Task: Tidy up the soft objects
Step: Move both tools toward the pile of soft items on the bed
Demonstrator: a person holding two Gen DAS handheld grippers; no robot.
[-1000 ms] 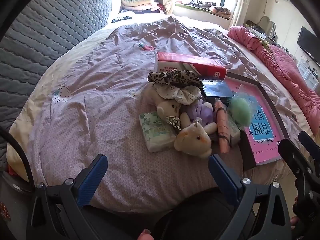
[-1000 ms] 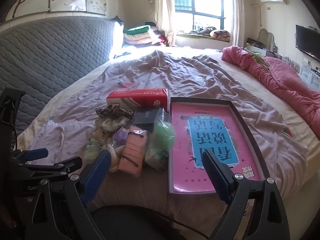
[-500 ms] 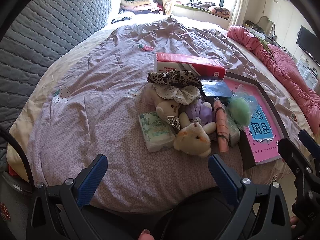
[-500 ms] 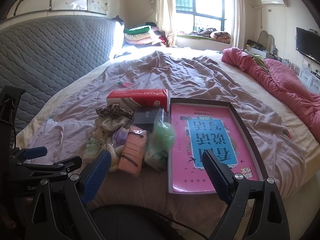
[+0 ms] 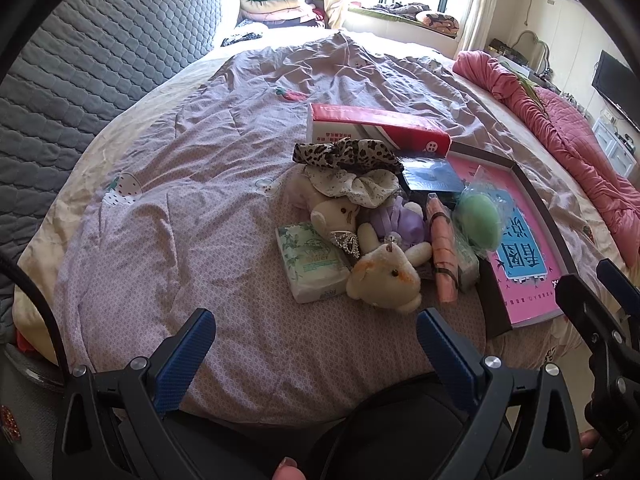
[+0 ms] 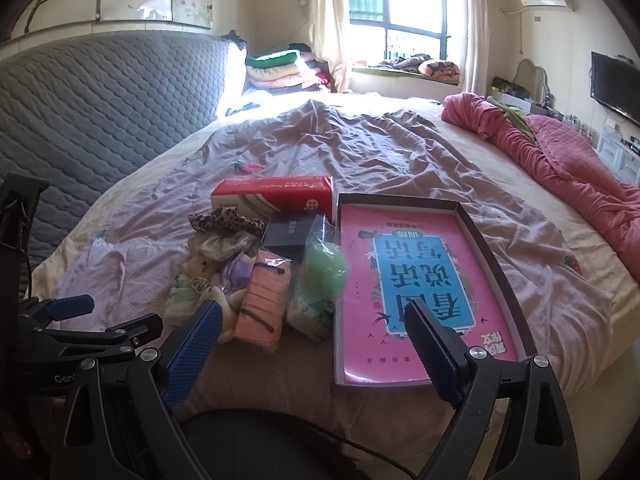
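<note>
A heap of soft things lies on the lilac bedspread [image 5: 192, 216]: a cream teddy [image 5: 386, 278], a second pale bear [image 5: 334, 216], a purple plush [image 5: 402, 224], a leopard scrunchie [image 5: 344, 154], a white scrunchie [image 5: 356, 186], a green tissue pack [image 5: 310, 258], a peach cloth roll [image 5: 442, 248] [image 6: 262, 300] and a bagged green ball [image 5: 480, 220] [image 6: 324, 266]. A shallow box with a pink book [image 6: 416, 280] lies to the right. My left gripper [image 5: 316, 344] is open, short of the teddy. My right gripper [image 6: 316, 338] is open near the box's front left corner.
A red and white tissue box [image 5: 376, 130] and a dark blue box [image 5: 432, 178] lie behind the heap. A grey quilted headboard [image 5: 80, 52] runs along the left. A pink quilt [image 6: 560, 168] is bunched at the right. Folded bedding [image 6: 276, 68] is stacked by the window.
Both views have shifted only slightly. Nothing on the bed has moved and both grippers remain open.
</note>
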